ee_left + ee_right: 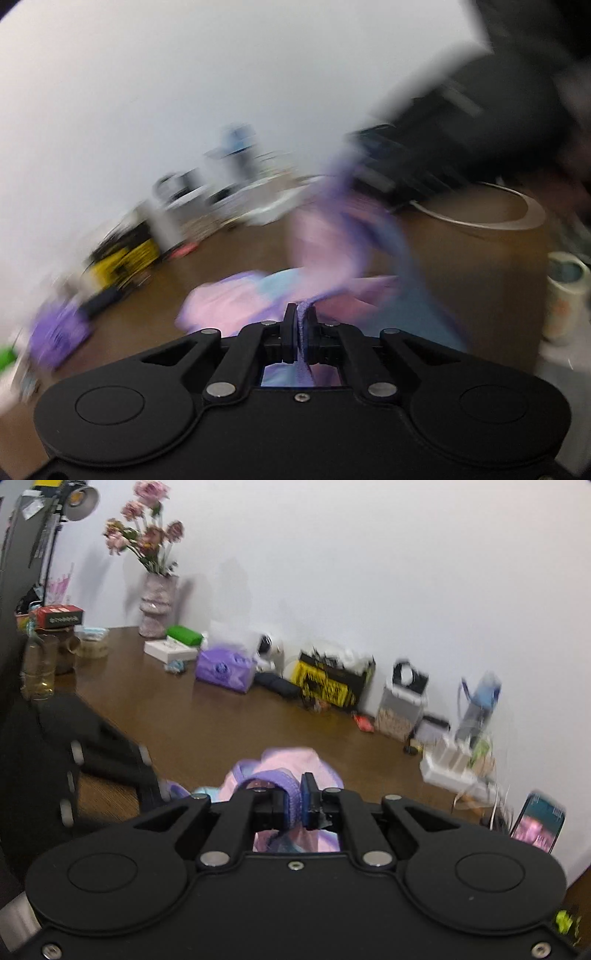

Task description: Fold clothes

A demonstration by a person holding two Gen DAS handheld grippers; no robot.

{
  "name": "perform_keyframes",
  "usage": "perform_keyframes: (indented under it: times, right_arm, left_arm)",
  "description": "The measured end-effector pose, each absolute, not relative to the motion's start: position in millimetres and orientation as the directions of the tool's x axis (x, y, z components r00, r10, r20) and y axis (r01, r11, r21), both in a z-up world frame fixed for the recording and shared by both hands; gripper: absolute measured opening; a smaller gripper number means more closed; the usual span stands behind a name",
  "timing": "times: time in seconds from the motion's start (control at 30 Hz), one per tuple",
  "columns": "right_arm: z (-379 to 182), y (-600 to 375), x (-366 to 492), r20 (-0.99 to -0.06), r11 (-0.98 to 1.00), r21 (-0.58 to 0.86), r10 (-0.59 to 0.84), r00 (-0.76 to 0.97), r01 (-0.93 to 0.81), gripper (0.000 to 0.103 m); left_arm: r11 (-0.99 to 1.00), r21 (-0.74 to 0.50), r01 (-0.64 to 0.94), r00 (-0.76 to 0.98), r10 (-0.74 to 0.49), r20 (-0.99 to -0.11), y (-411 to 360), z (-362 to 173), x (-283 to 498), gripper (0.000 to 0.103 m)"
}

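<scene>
Right wrist only: vase of flowers (157, 590) behind garment (291, 764).

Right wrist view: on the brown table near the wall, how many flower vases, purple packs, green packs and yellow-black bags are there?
flower vase: 1
purple pack: 1
green pack: 1
yellow-black bag: 1
Total: 4

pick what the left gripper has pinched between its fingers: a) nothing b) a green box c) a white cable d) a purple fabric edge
d: in the left wrist view the left gripper is shut on the purple trim of the pink garment.
</scene>
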State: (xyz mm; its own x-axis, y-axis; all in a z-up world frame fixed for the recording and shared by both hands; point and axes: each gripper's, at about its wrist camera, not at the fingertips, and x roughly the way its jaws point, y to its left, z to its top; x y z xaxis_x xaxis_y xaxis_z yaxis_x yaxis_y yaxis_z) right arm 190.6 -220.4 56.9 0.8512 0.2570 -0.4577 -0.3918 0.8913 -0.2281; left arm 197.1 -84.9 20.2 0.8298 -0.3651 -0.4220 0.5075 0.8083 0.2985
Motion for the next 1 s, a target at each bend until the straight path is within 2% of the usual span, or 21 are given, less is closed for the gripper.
perform_keyframes:
  times: [0.03, 0.07, 0.13, 0.23, 0.37, 0.43, 0.5, 0.53, 0.57, 0.73, 0.8, 1.0]
  right_arm:
    - [45, -221, 199, -0.498, 0.901, -0.223, 0.223, 0.838, -0.372, 0.055]
    - [34, -219, 203, -0.526, 0.903, -0.238, 0.189, 0.829, -0.357, 0.072]
    - [15, -215, 208, -0.571, 0.902, -0.267, 0.135, 0.81, -0.339, 0.083]
    - [3, -209, 196, -0.573, 0.866, -0.302, 0.169, 0.802, -0.398, 0.087]
    - [3, -211, 174, -0.515, 0.86, -0.319, 0.195, 0.835, -0.398, 0.087]
    - [10, -211, 167, -0.481, 0.886, -0.273, 0.212, 0.851, -0.375, 0.087]
    - [14, -210, 165, -0.468, 0.901, -0.231, 0.229, 0.853, -0.368, 0.076]
    - [14, -205, 167, -0.473, 0.897, -0.23, 0.236, 0.849, -0.377, 0.062]
    - [12, -200, 169, -0.478, 0.894, -0.235, 0.236, 0.846, -0.382, 0.055]
    - [-9, -178, 183, -0.525, 0.857, -0.336, 0.174, 0.833, -0.391, 0.054]
    - [-14, -169, 188, -0.535, 0.842, -0.365, 0.159, 0.83, -0.397, 0.05]
    - [-11, -168, 187, -0.5, 0.847, -0.405, 0.109, 0.859, -0.344, 0.043]
  left_arm:
    - [0.852, 0.283, 0.44, 0.854, -0.301, -0.424, -82, 23, 207, 0.002]
    - [0.87, 0.27, 0.412, 0.861, -0.275, -0.428, -80, 25, 212, 0.002]
    - [0.916, 0.187, 0.355, 0.859, -0.241, -0.452, -72, 31, 225, 0.002]
    - [0.939, 0.154, 0.307, 0.861, -0.205, -0.466, -68, 37, 233, 0.002]
    - [0.948, 0.105, 0.3, 0.853, -0.217, -0.474, -66, 37, 235, 0.002]
    - [0.947, 0.095, 0.306, 0.853, -0.229, -0.469, -64, 40, 230, 0.002]
    - [0.943, 0.084, 0.321, 0.854, -0.25, -0.456, -63, 46, 227, 0.002]
    - [0.943, 0.087, 0.322, 0.857, -0.251, -0.451, -63, 49, 226, 0.002]
    - [0.942, 0.093, 0.321, 0.86, -0.249, -0.445, -63, 50, 225, 0.002]
    - [0.941, 0.105, 0.323, 0.862, -0.246, -0.442, -64, 52, 225, 0.002]
    - [0.938, 0.11, 0.327, 0.863, -0.249, -0.439, -64, 52, 222, 0.002]
    - [0.939, 0.145, 0.311, 0.882, -0.229, -0.412, -66, 53, 213, 0.003]
